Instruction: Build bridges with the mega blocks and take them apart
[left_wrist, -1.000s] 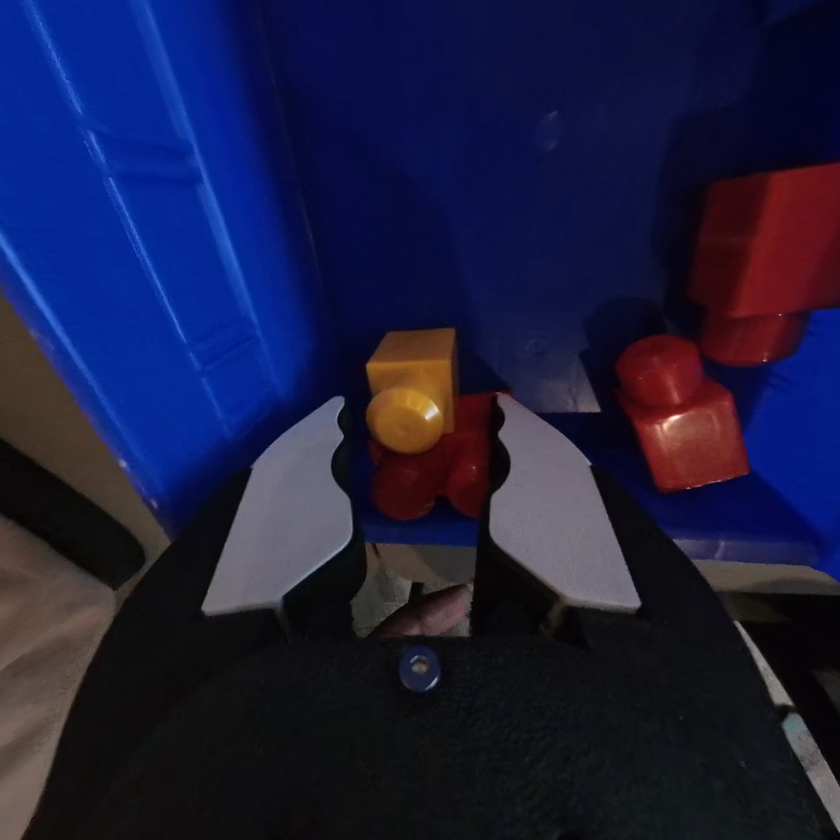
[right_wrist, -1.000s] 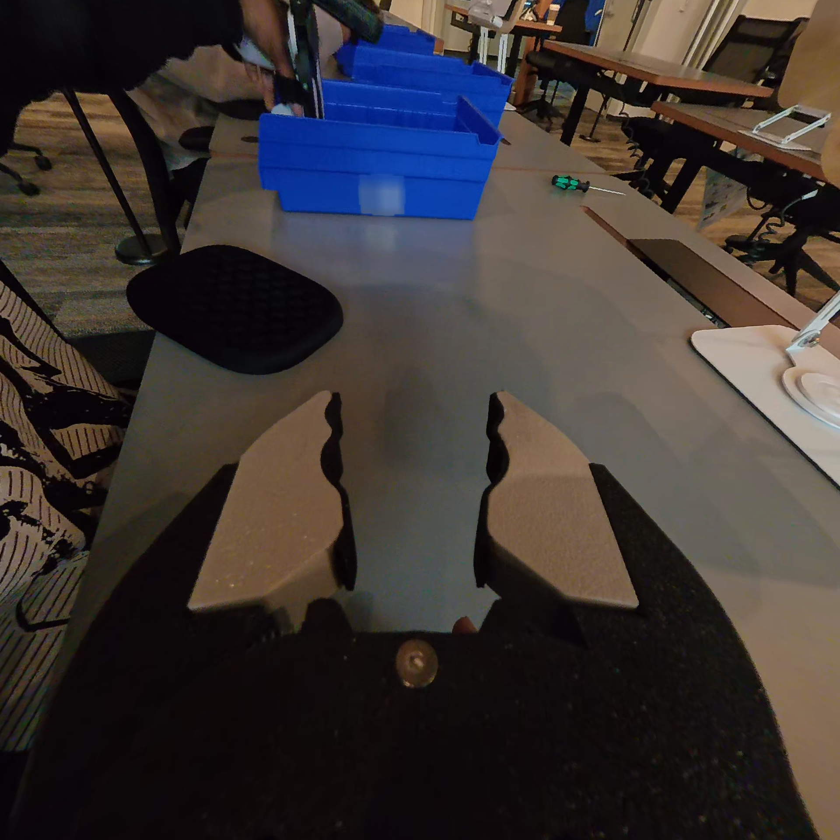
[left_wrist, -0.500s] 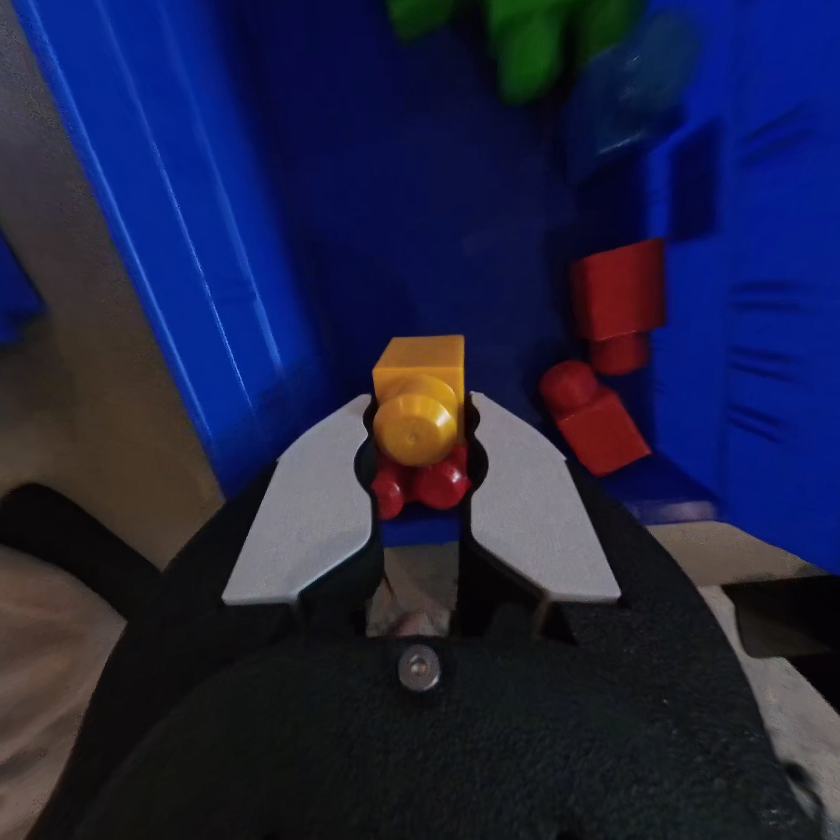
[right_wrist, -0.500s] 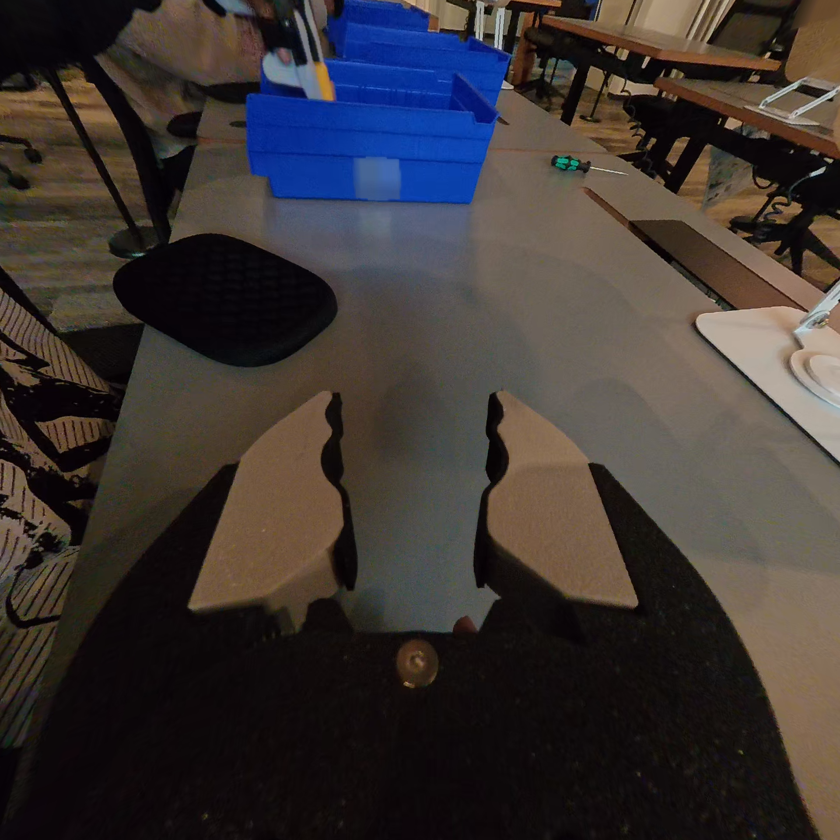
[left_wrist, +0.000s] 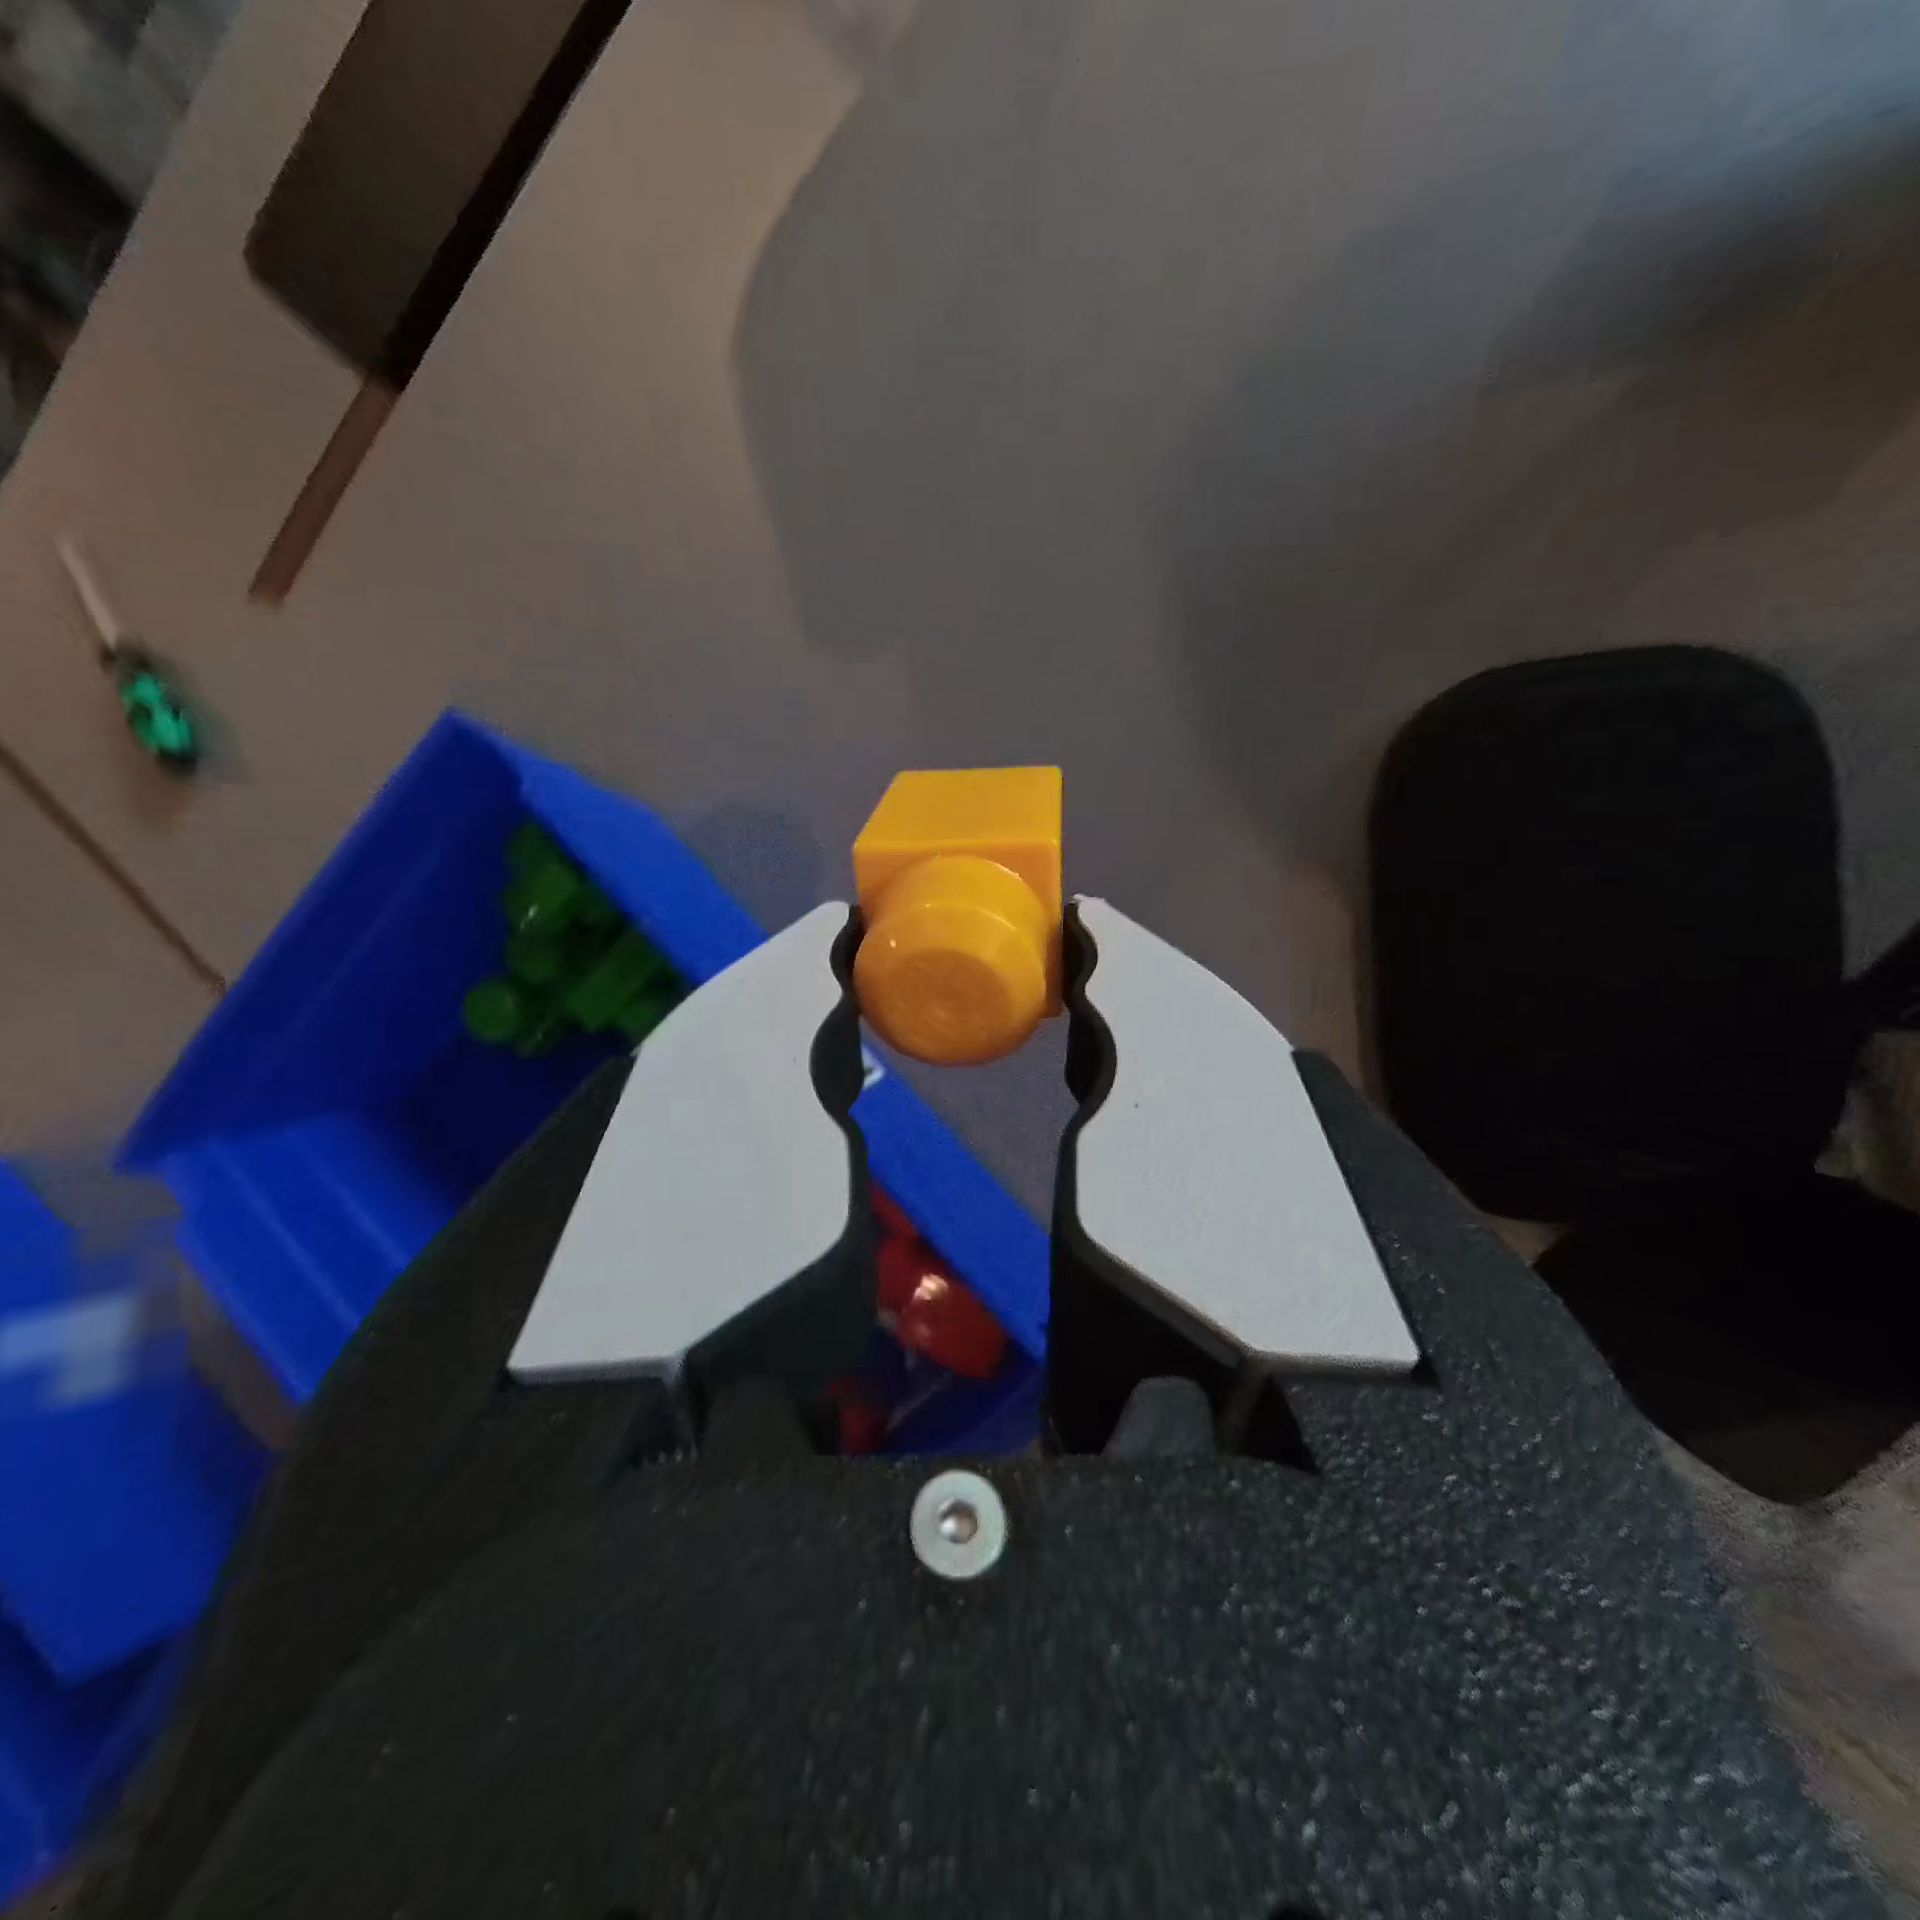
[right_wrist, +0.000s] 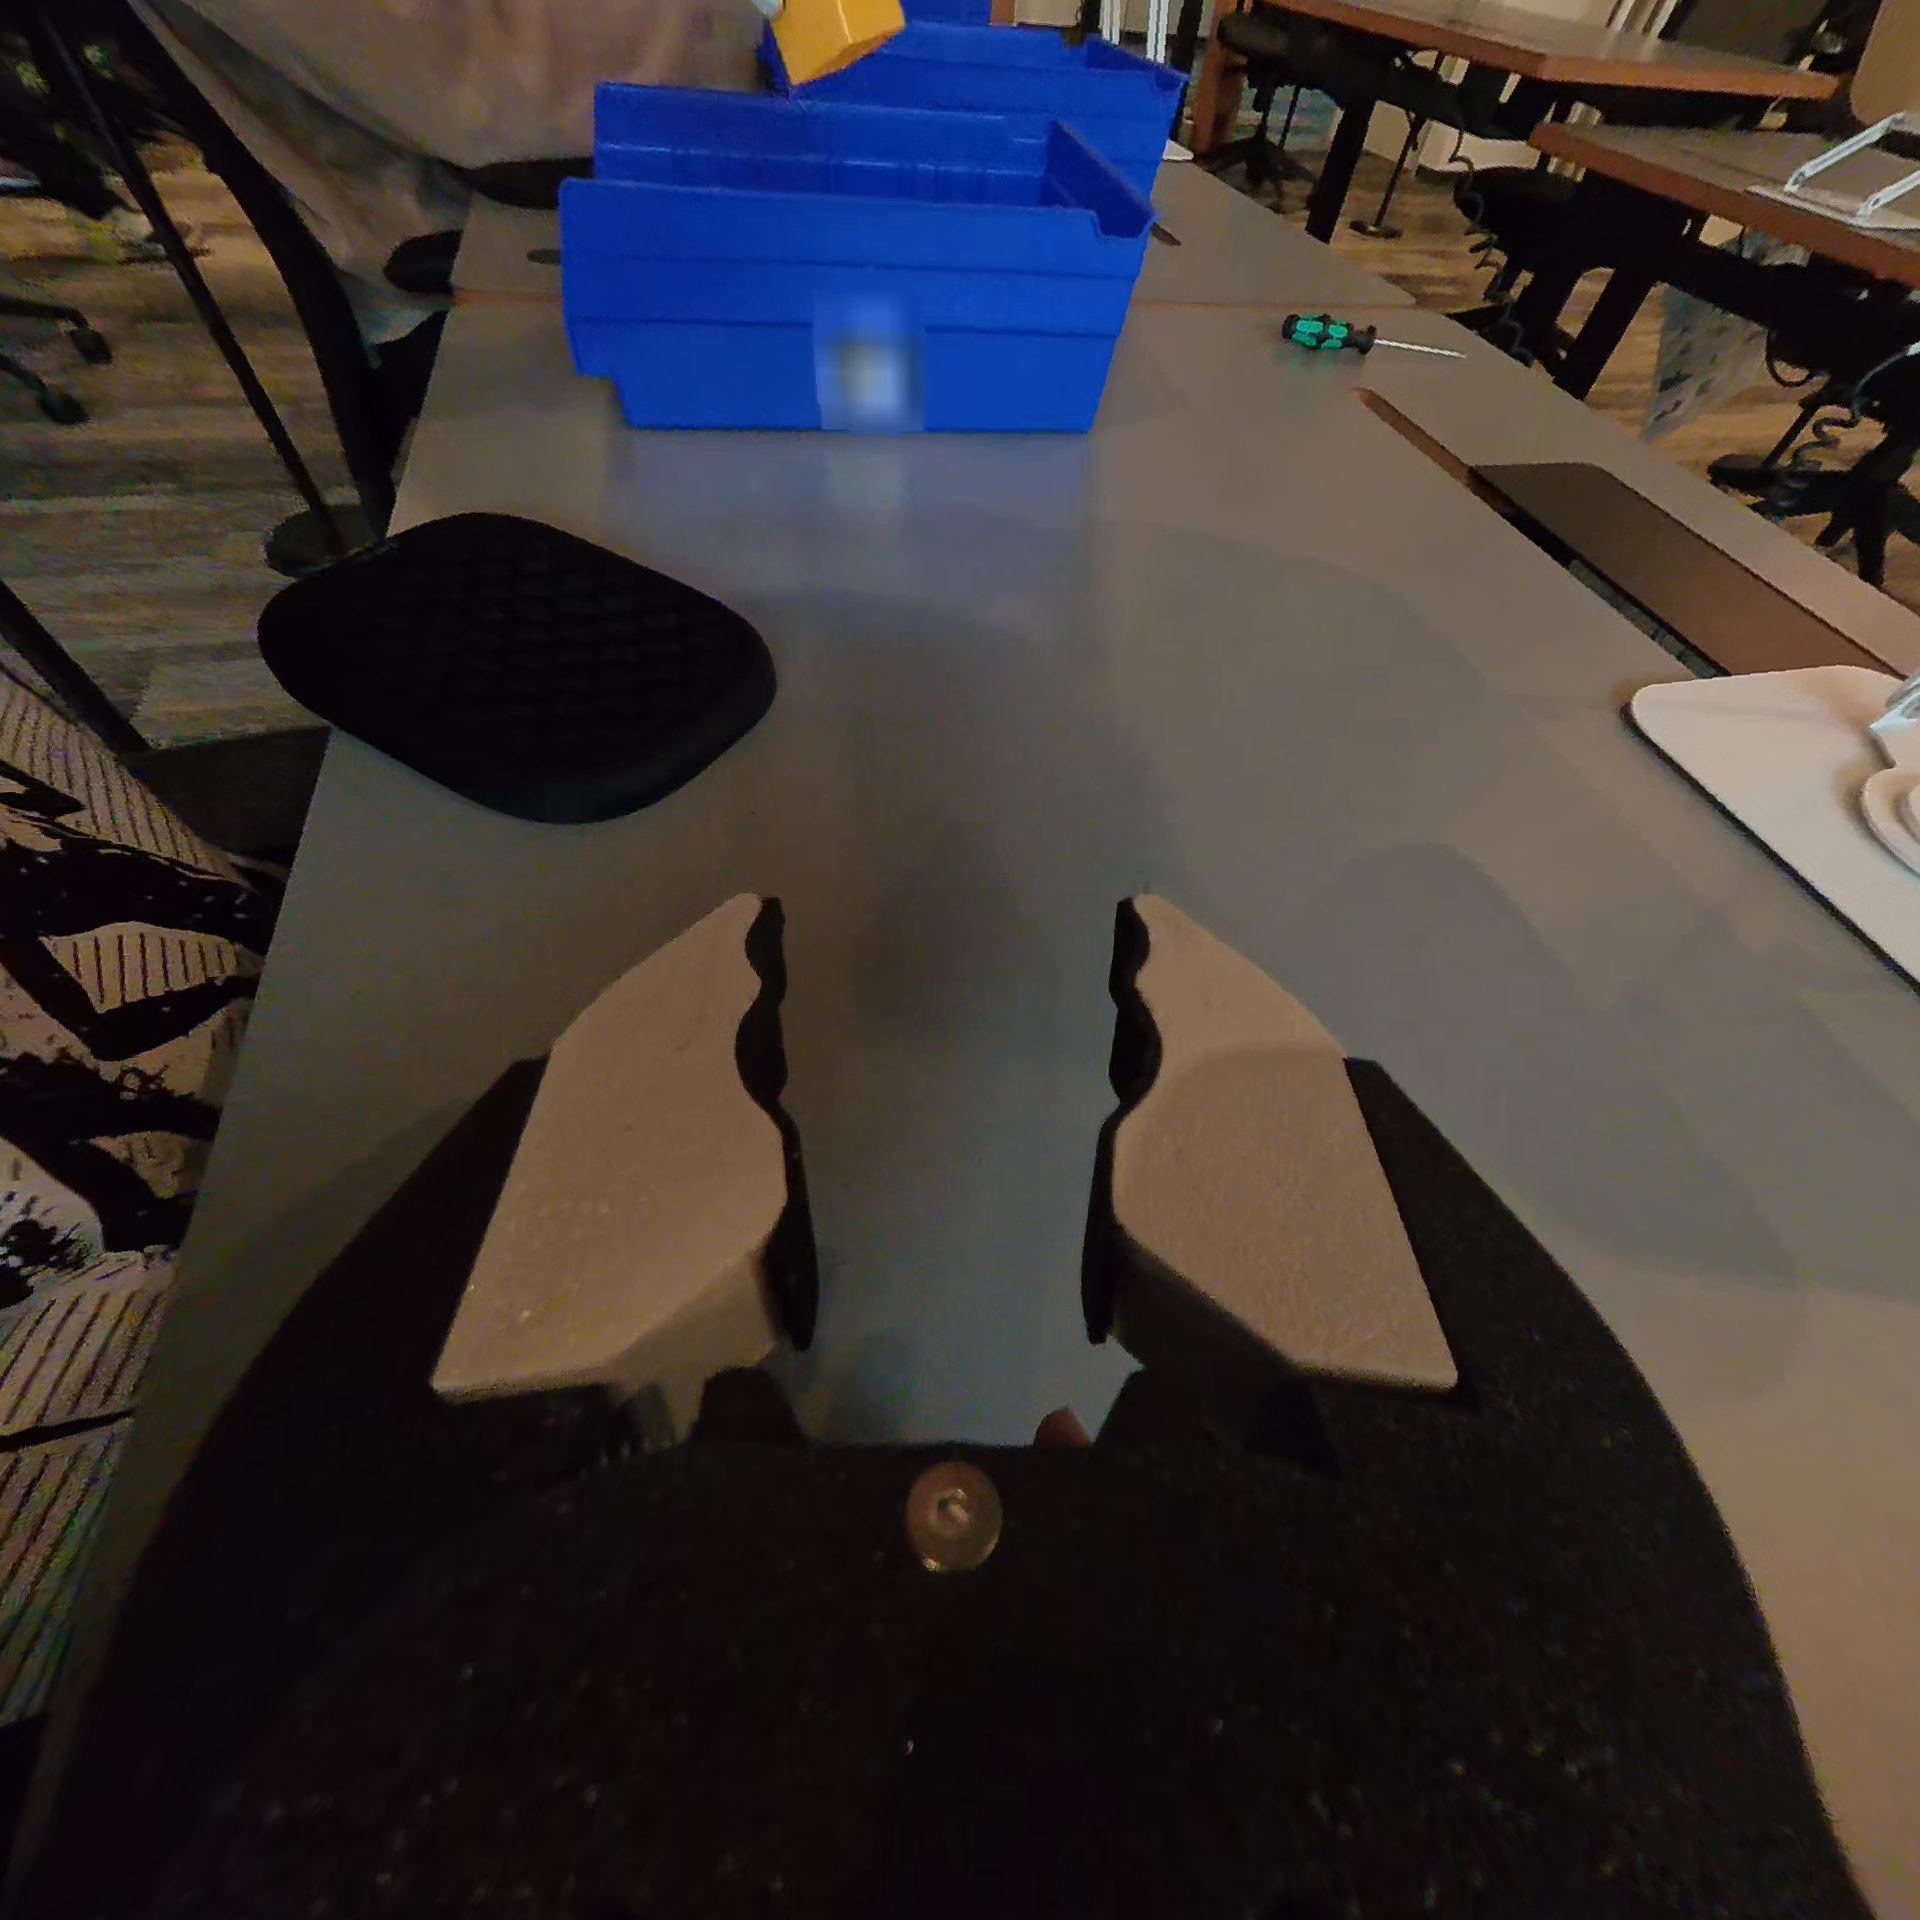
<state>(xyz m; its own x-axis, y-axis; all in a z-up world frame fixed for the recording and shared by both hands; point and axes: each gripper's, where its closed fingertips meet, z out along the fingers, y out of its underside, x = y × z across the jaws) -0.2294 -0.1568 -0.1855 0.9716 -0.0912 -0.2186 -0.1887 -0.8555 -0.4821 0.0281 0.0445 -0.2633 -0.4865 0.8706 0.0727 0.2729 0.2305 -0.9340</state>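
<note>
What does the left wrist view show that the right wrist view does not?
Only the left wrist view: the left gripper shut on the yellow block, and green blocks and red blocks inside the blue bin. Only the right wrist view: the right gripper, jaws open and empty, and a white pad. Both: yellow block, bin, black pad, screwdriver, grey table.

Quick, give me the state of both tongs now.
Left tongs: closed on the yellow block.
Right tongs: open, holding nothing, above the grey table.
</note>
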